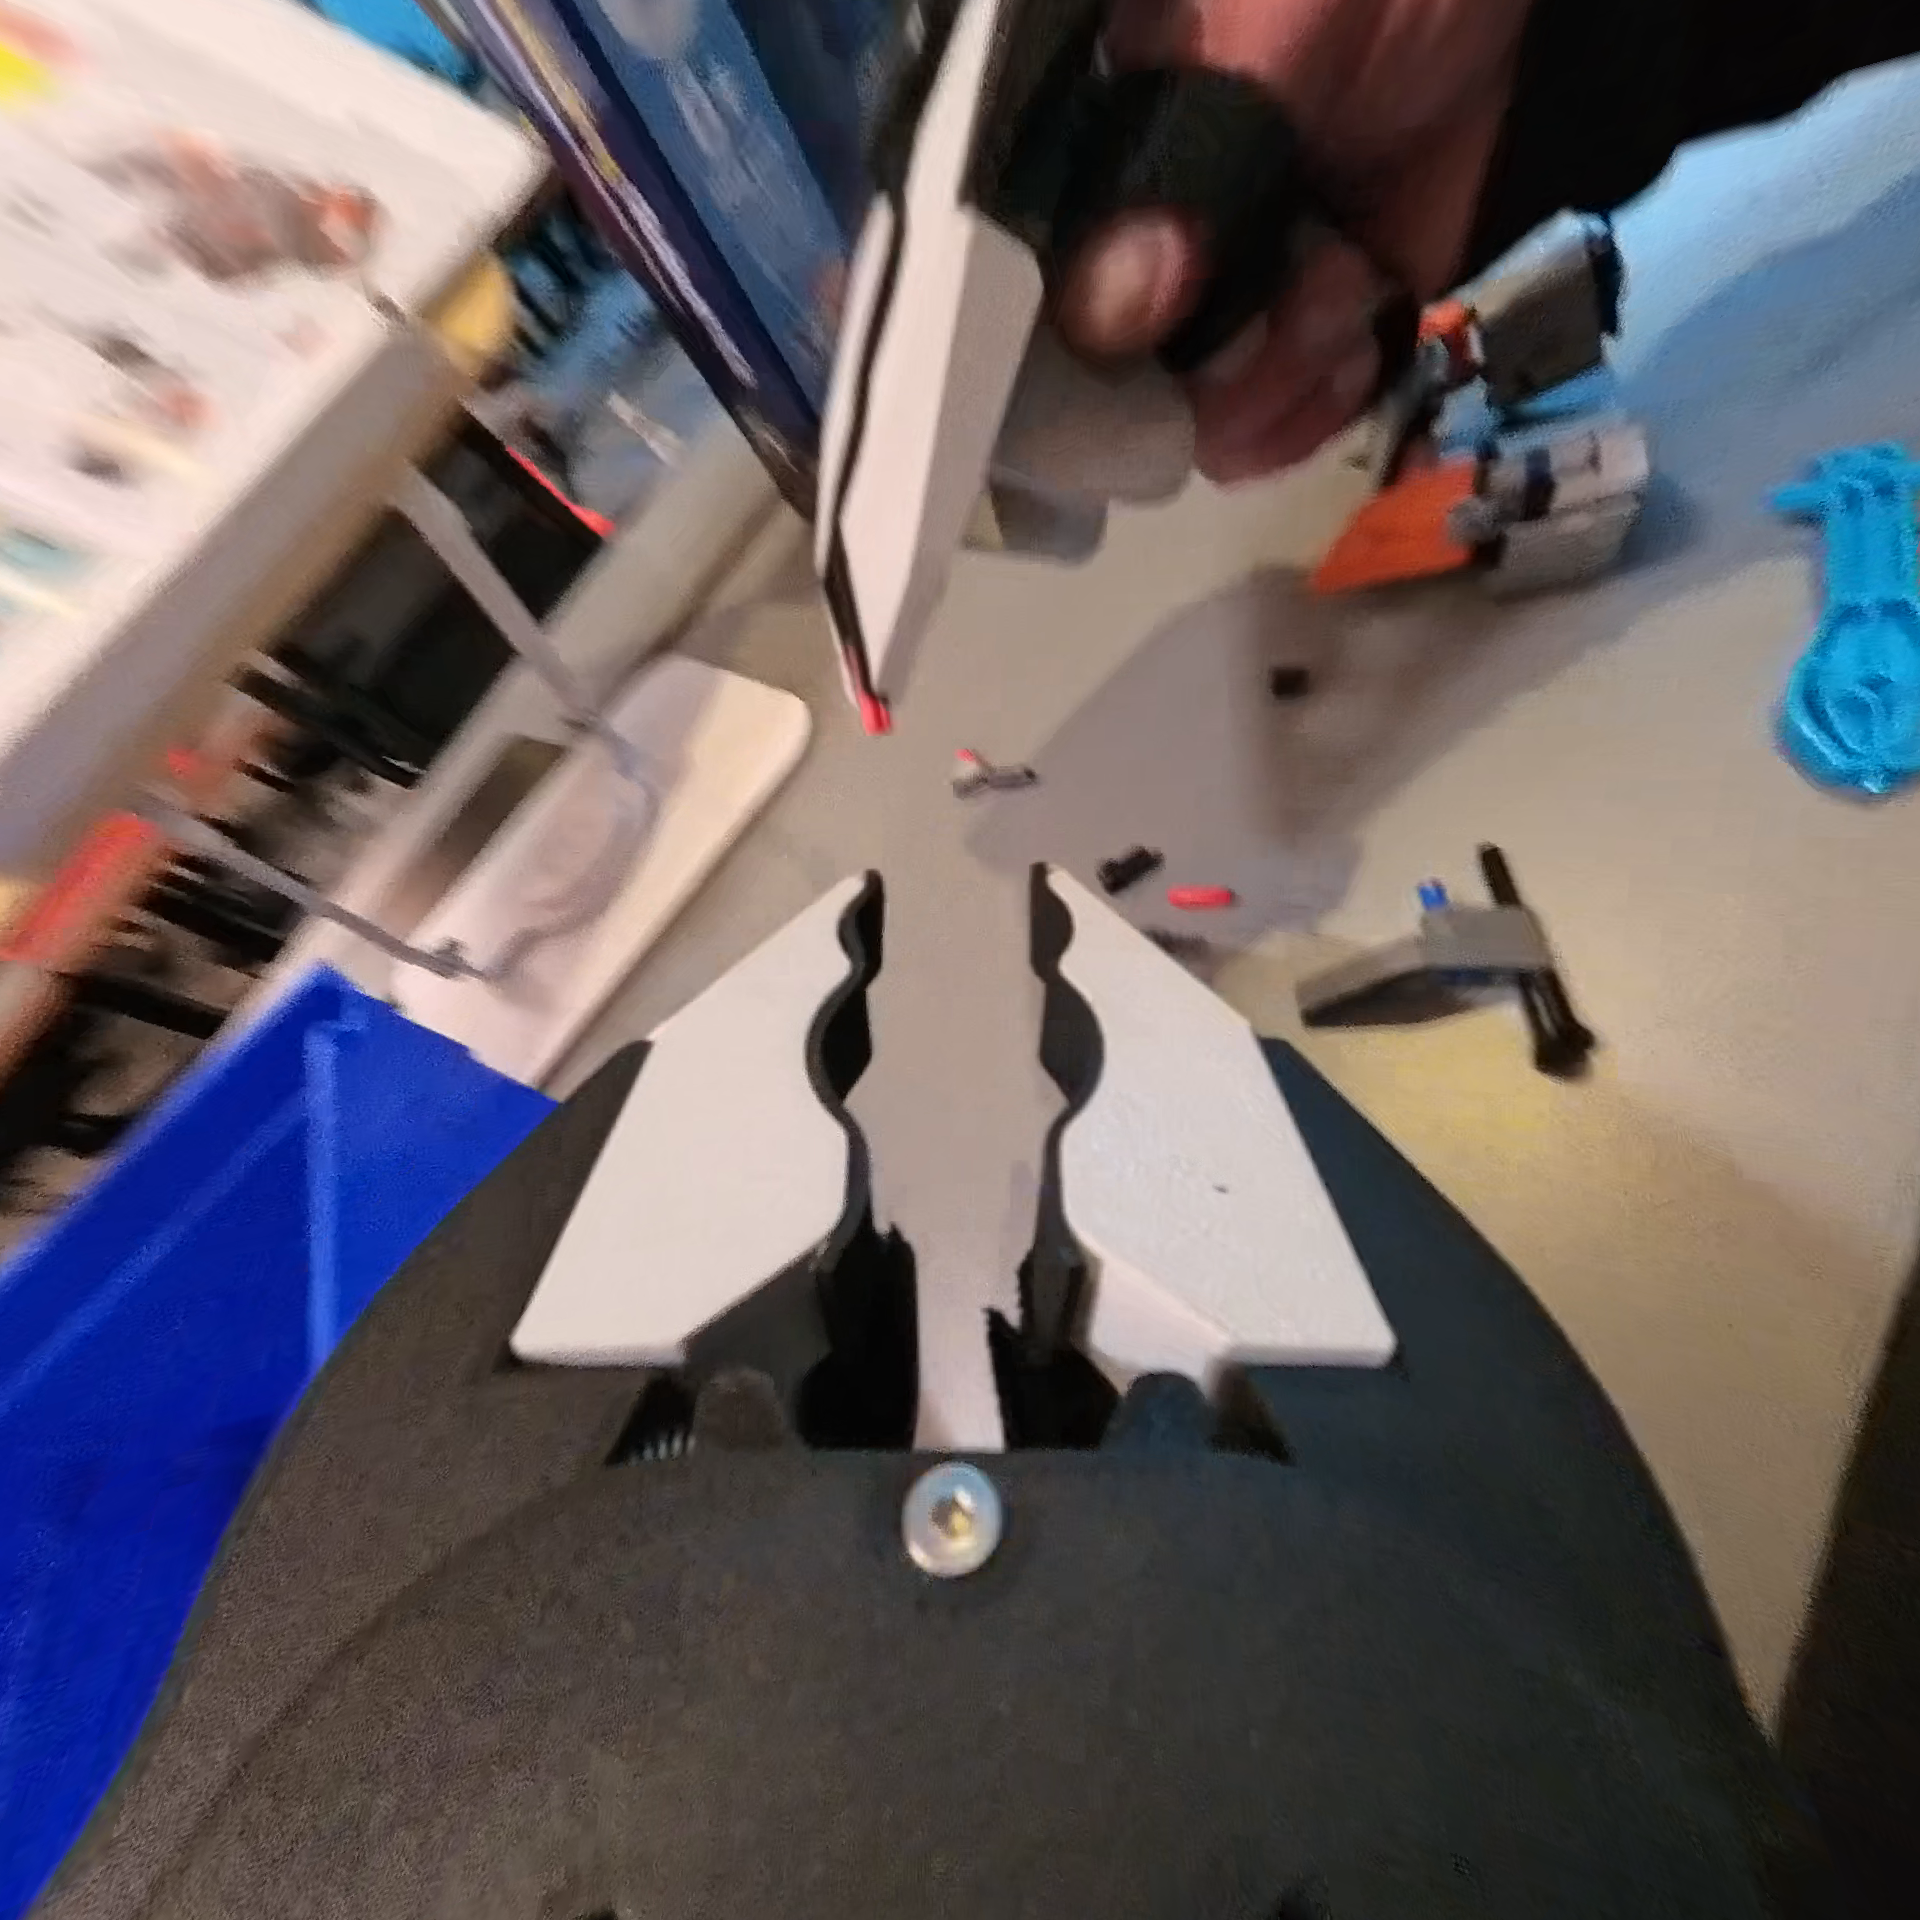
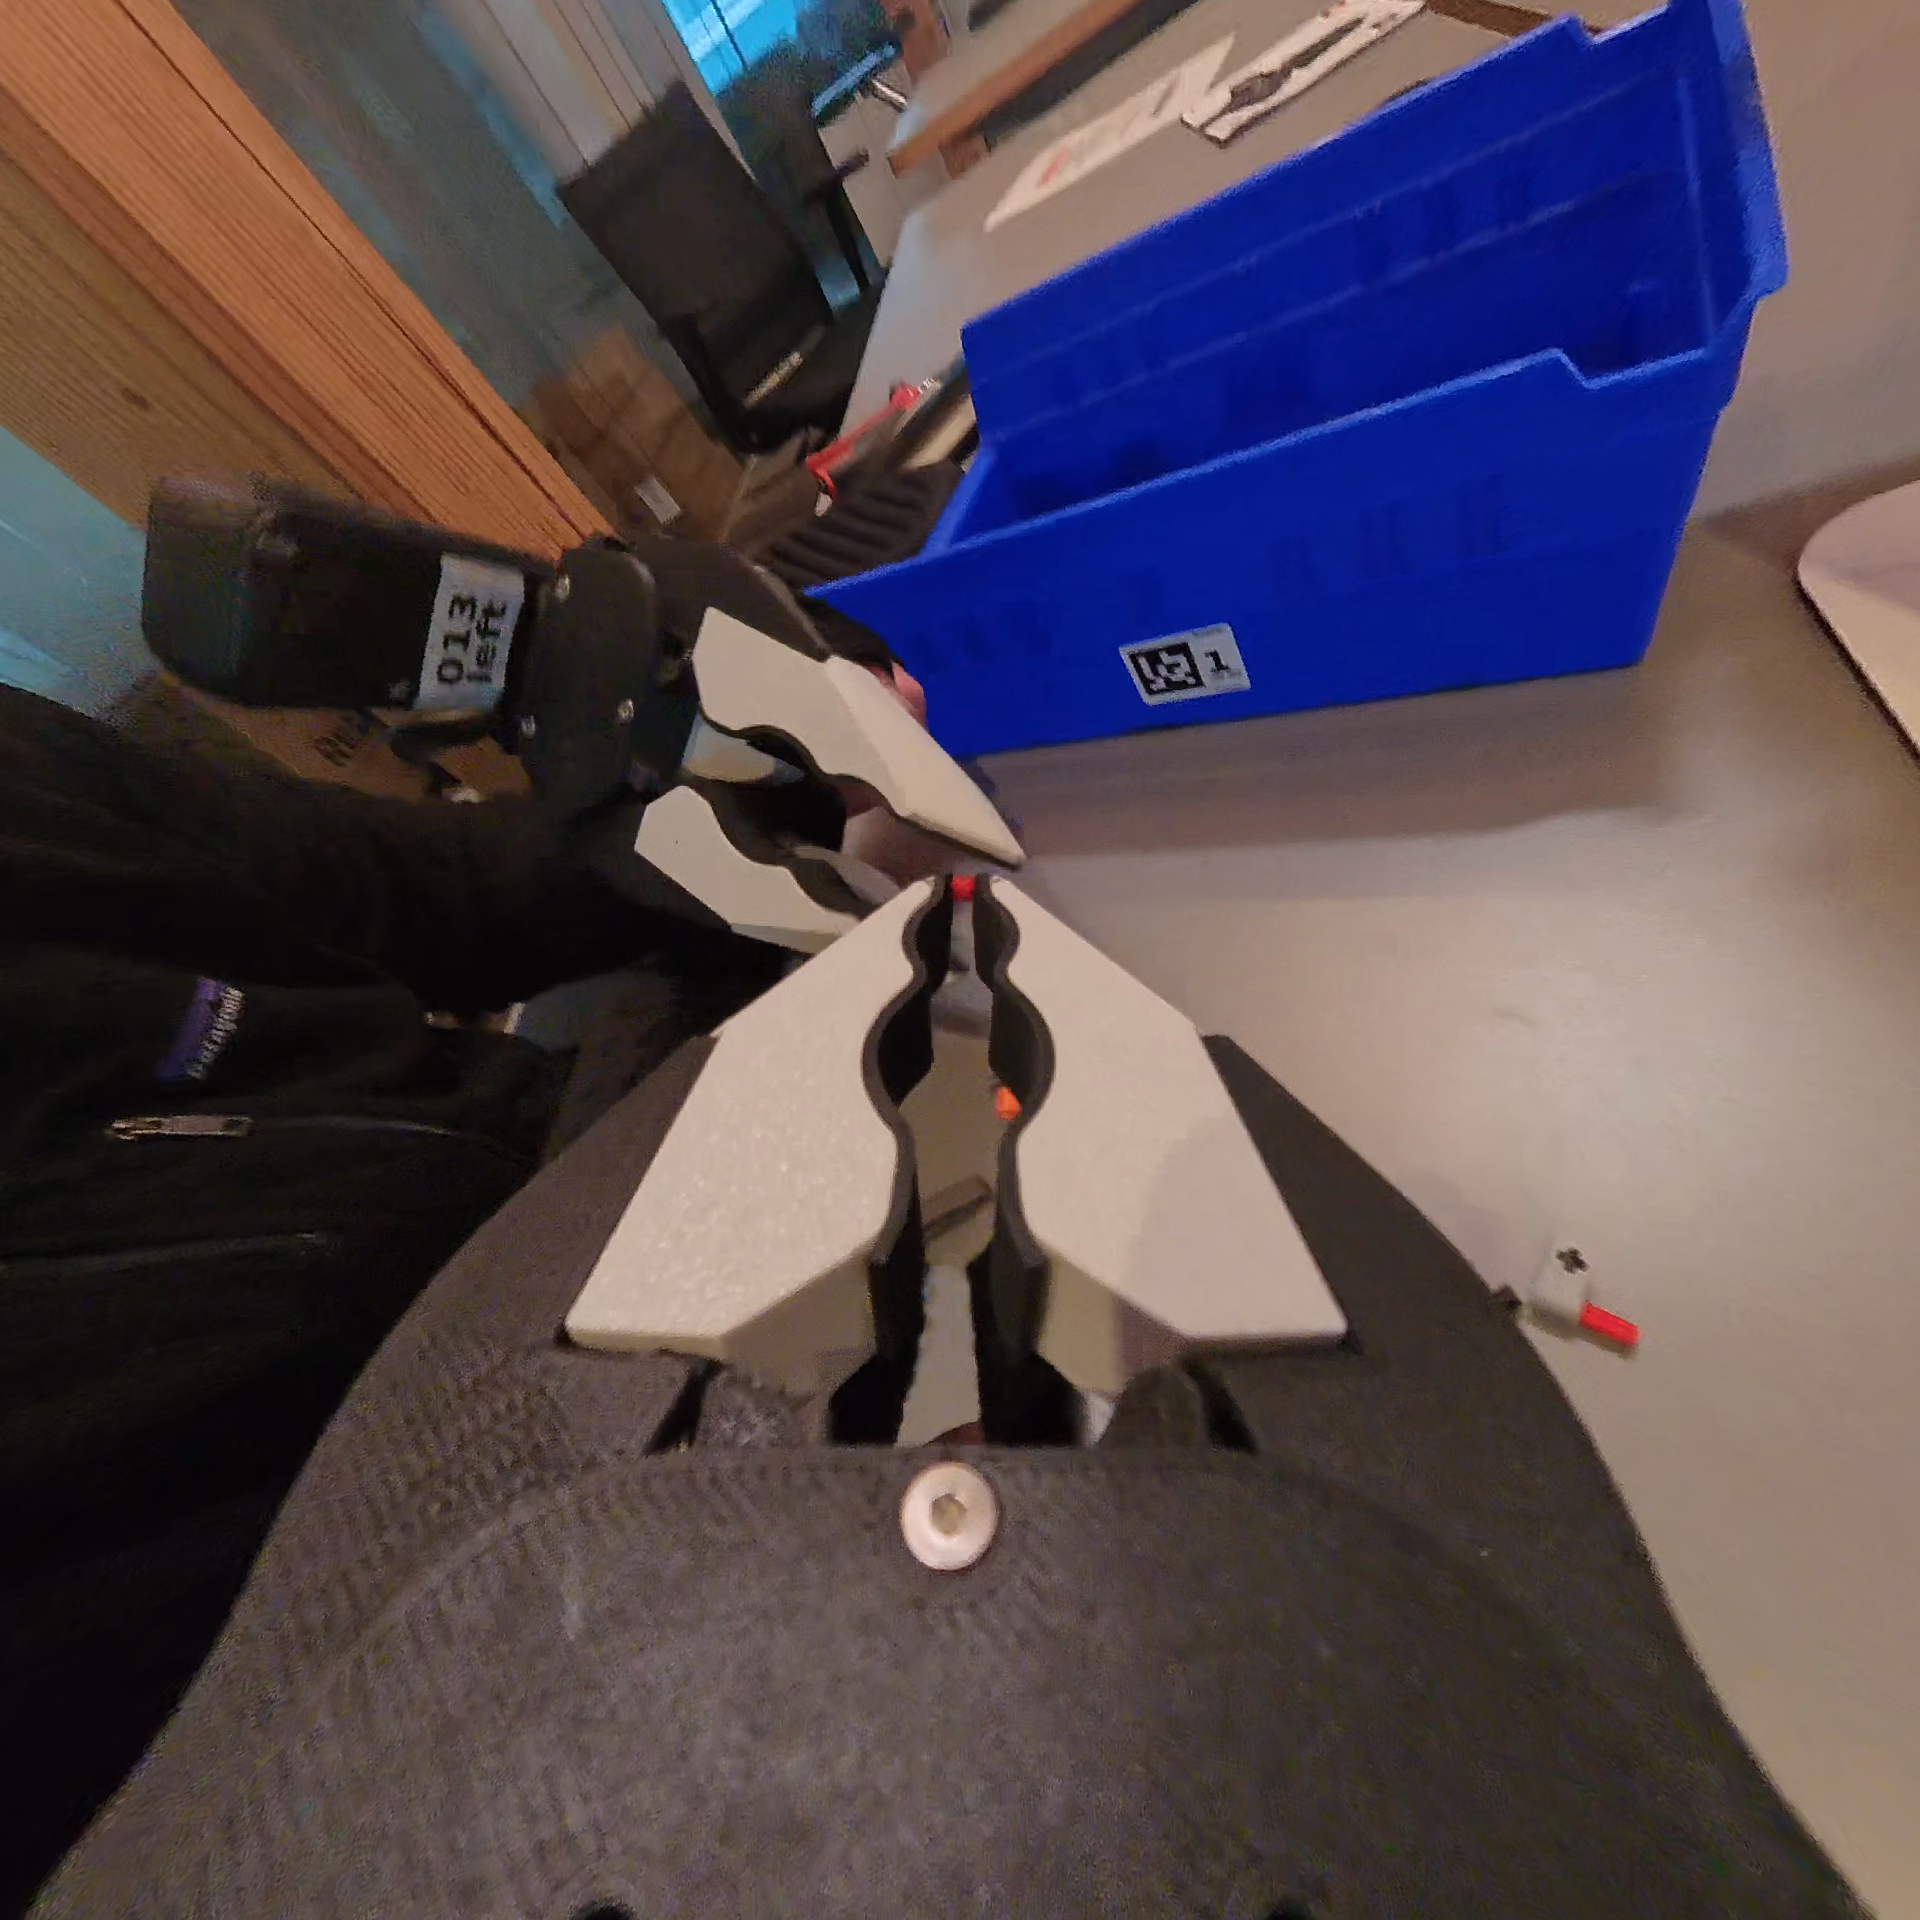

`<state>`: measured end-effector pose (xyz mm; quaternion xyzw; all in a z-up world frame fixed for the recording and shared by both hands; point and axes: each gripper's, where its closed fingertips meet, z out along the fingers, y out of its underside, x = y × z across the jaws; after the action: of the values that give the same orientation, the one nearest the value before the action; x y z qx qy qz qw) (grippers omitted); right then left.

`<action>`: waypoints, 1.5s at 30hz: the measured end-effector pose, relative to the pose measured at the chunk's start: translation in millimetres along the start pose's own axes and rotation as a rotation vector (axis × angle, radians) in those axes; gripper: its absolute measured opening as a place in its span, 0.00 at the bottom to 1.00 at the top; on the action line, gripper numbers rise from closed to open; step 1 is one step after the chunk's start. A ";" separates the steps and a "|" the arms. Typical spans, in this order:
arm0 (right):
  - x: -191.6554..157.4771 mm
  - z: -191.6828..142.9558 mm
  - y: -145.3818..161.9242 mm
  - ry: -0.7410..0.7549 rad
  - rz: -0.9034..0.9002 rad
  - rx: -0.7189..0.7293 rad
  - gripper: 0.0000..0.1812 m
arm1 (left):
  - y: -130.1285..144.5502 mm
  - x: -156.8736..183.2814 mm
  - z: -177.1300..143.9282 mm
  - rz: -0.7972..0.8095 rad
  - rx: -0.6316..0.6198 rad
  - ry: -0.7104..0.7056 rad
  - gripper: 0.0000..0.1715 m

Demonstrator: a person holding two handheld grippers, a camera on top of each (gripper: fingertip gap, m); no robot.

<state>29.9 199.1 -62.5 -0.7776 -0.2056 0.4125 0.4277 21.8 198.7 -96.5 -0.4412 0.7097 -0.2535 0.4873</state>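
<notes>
While the right gripper (image 2: 964,891) pinches a red pin (image 2: 963,886) at its fingers' tips, the left gripper (image 1: 956,883) hangs part-open, empty. Pin: tiny, stiff, light, slippery; grip mid-shaft. Blue bin (image 2: 1351,540) at 1 o'clock.

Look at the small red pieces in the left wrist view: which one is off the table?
The red piece pinched at the tip of the right gripper, above the table. The other red piece lies loose on the table, beside a black piece.
</notes>
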 end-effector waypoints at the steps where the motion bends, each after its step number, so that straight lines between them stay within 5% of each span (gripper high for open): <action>1: 3.3 0.0 3.8 0.014 -0.010 -0.022 0.00 | 7.7 3.5 2.3 -0.031 -0.023 0.038 0.19; 9: 17.6 4.6 32.6 0.093 -0.091 -0.184 0.00 | 33.7 43.1 28.7 -0.069 -0.170 0.286 0.22; 19: 20.1 4.0 47.4 0.106 -0.128 -0.252 0.00 | 45.1 53.1 48.8 -0.072 -0.232 0.338 0.07; 34: 15.2 6.9 48.8 0.211 -0.428 -0.282 0.00 | 11.4 15.2 33.3 0.101 -0.103 -0.008 0.07; 45: 14.0 5.6 39.5 0.298 -0.578 -0.268 0.01 | 5.2 7.6 27.3 0.115 -0.094 -0.069 0.07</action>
<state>32.1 189.6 -103.6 -0.7881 -0.4049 0.1259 0.4463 43.8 196.5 -115.0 -0.4304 0.7278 -0.1760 0.5040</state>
